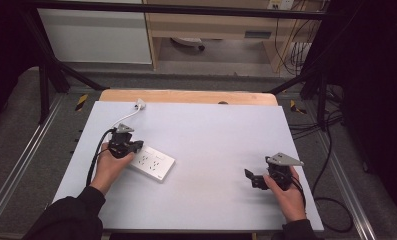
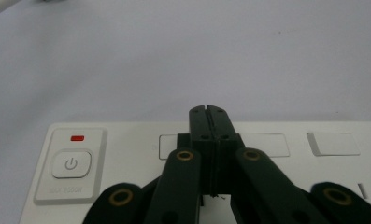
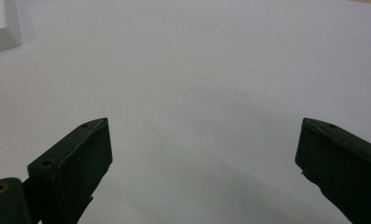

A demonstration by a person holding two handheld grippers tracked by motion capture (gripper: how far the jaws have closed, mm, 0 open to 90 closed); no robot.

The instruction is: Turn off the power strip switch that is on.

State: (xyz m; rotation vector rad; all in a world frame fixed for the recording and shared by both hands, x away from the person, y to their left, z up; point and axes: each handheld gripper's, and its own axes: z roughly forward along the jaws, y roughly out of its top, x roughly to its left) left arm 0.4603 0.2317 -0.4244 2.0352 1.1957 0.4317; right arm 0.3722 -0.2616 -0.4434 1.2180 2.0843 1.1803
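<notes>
I had the left hand-held gripper (image 1: 135, 145) over the near-left end of the white power strip (image 1: 153, 163), jaws pressed together with nothing between them, close to its power button (image 2: 71, 164). The strip lay left of centre on the bench (image 1: 211, 135). My right hand-held gripper (image 1: 249, 175) rested well apart at the near right, jaws spread wide, empty.
</notes>
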